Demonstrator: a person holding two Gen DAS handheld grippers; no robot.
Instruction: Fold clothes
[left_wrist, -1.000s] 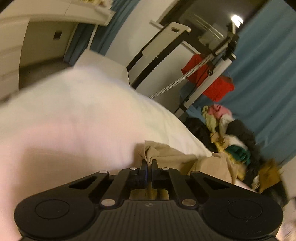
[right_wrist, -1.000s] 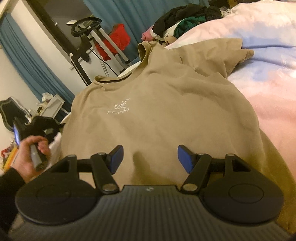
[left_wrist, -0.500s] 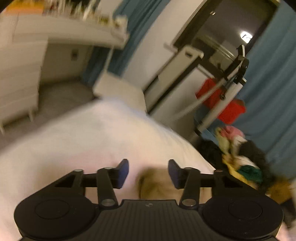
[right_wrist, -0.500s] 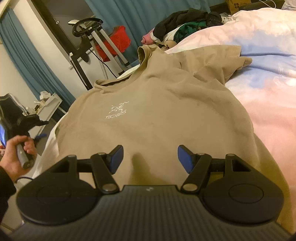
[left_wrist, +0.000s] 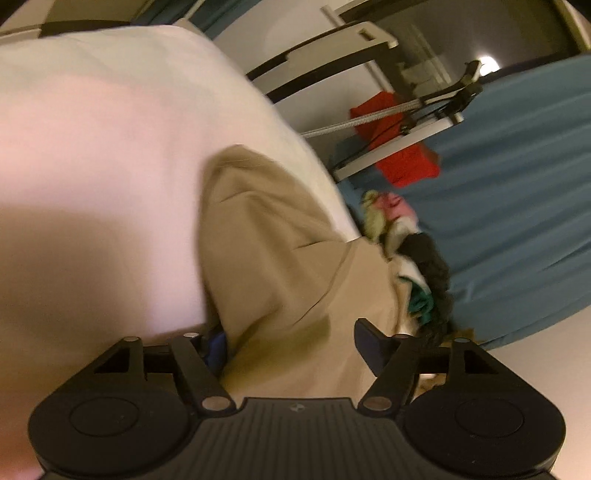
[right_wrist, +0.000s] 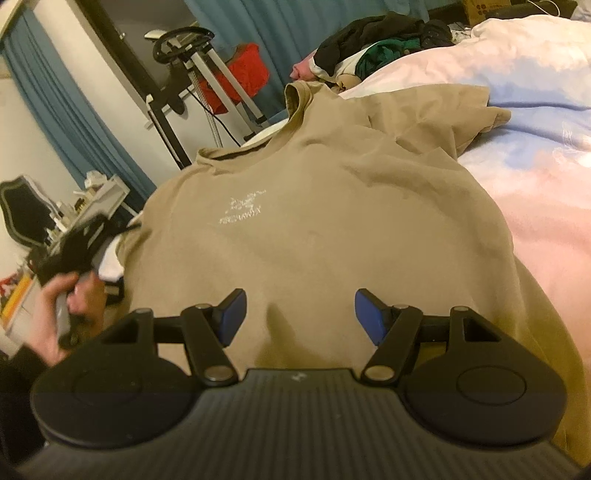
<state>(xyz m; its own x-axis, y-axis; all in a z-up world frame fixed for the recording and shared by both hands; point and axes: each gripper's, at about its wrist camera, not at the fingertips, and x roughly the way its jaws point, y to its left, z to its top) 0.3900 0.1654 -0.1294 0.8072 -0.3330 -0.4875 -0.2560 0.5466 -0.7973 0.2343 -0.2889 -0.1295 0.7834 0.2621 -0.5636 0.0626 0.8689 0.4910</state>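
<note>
The wide pale pink soft duvet (right_wrist: 546, 206) covers the bed, and the beige cotton T-shirt (right_wrist: 314, 236) lies spread on it. A loose heap of mixed clothes (right_wrist: 373, 51) blocks the far edge. The right gripper (right_wrist: 299, 317) and the left gripper (left_wrist: 291, 343) both stand open over the shirt, gripping nothing.

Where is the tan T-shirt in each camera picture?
Left wrist: tan T-shirt fills the lower middle, beside the pale duvet.
Right wrist: tan T-shirt spreads across the centre, logo up.
Shared landmark: the red cloth hanging on the exercise machine.
</note>
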